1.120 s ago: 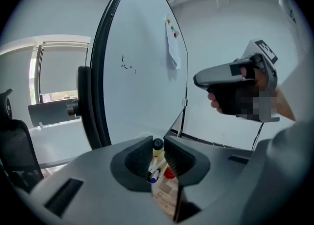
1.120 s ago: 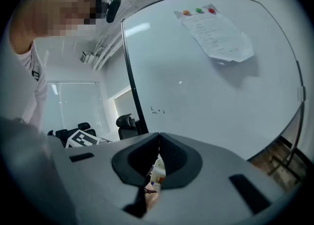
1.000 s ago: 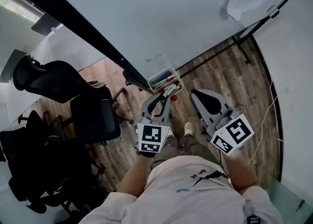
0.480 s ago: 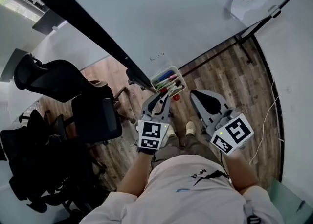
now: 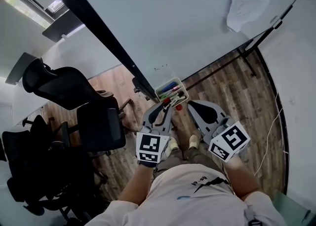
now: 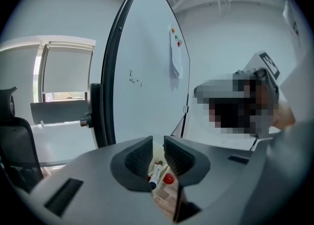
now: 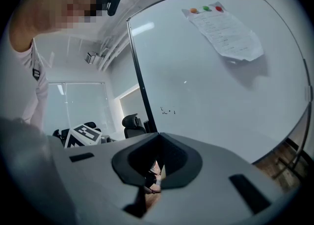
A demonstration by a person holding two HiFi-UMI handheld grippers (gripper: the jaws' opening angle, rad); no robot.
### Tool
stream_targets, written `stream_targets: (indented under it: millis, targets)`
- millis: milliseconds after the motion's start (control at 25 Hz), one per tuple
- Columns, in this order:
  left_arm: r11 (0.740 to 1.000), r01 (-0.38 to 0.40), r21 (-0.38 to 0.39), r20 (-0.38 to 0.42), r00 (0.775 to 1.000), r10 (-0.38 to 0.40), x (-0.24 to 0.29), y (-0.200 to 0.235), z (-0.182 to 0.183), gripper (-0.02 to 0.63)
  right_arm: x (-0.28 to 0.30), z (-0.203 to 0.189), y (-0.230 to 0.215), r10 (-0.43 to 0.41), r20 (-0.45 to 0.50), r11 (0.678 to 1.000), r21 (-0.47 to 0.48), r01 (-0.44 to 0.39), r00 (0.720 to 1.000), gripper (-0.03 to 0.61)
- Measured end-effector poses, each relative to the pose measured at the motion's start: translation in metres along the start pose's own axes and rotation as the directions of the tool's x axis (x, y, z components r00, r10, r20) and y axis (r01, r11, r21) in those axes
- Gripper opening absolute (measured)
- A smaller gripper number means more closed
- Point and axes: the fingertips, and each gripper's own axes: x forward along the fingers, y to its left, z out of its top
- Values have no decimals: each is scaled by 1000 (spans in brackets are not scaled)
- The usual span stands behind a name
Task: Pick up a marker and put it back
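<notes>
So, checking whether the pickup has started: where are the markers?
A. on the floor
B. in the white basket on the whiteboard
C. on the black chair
B: the markers lie in the white basket on the whiteboard, just ahead of the left gripper, whose jaws stand apart.

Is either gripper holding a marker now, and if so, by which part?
Nothing is held: left gripper open near the markers, right gripper shut and empty.
</notes>
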Motion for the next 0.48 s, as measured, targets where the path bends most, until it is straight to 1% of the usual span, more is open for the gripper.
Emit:
stream_targets:
  millis: [200, 480]
  targets:
    - [999, 43, -28, 74, 996, -41, -14, -18, 31, 69, -6, 12, 5, 17, 22, 1000, -18, -16, 1000, 14]
    - [995, 87, -38, 174, 981, -80, -36, -43, 80, 47, -17, 32, 14, 36, 53, 998, -50, -33, 998, 14]
